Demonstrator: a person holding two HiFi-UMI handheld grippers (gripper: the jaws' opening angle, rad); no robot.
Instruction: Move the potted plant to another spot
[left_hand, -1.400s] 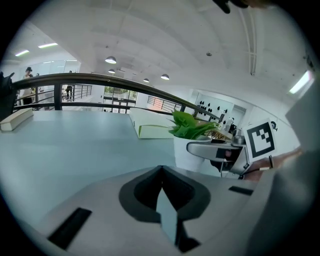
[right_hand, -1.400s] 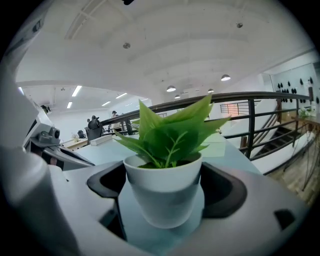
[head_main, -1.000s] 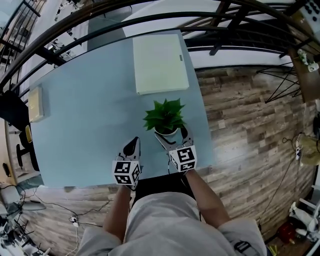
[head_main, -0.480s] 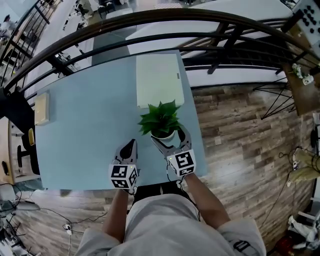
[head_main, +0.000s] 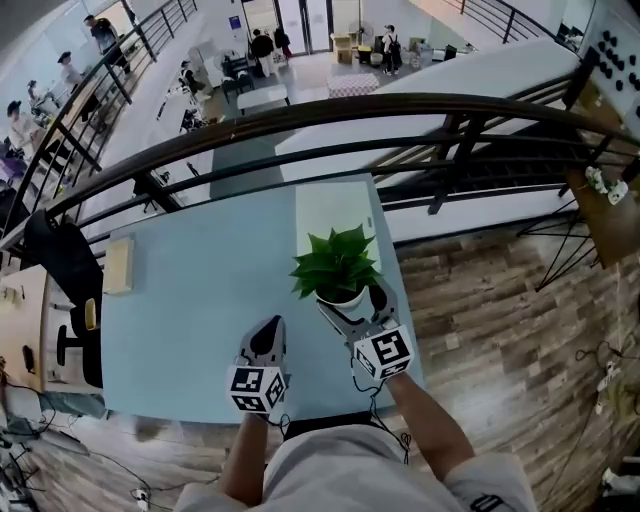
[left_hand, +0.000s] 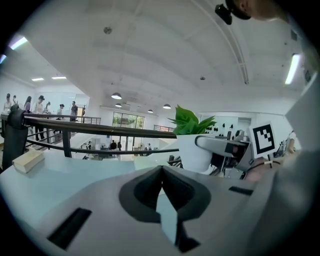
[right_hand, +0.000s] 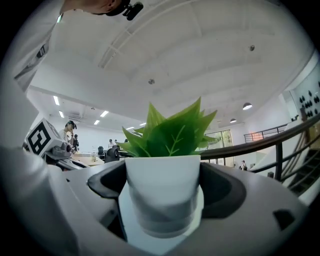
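Grippers sit nearest me, both over the near edge of the table (head_main: 190, 300); my left gripper (head_main: 270, 328) is at the middle of that edge, its jaws pressed together with nothing between them; my right gripper (head_main: 350, 298) is toward the table's near right corner, its jaws spread around the white pot of the potted plant (head_main: 337, 262) and clamped against it on both sides. From the right gripper view the pot fills the gap between the jaws, upright, green leaves fanning above the rim; I cannot tell whether its base rests on the table or hangs just above it. Further along the table's right side lies a pale green board (head_main: 335, 205), reaching the far edge; a small tan block (head_main: 118, 265) lies near the table's far left corner, well apart from the plant. Beyond the table's far edge runs a dark railing (head_main: 300, 125); right of the table is wooden floor (head_main: 500, 300).
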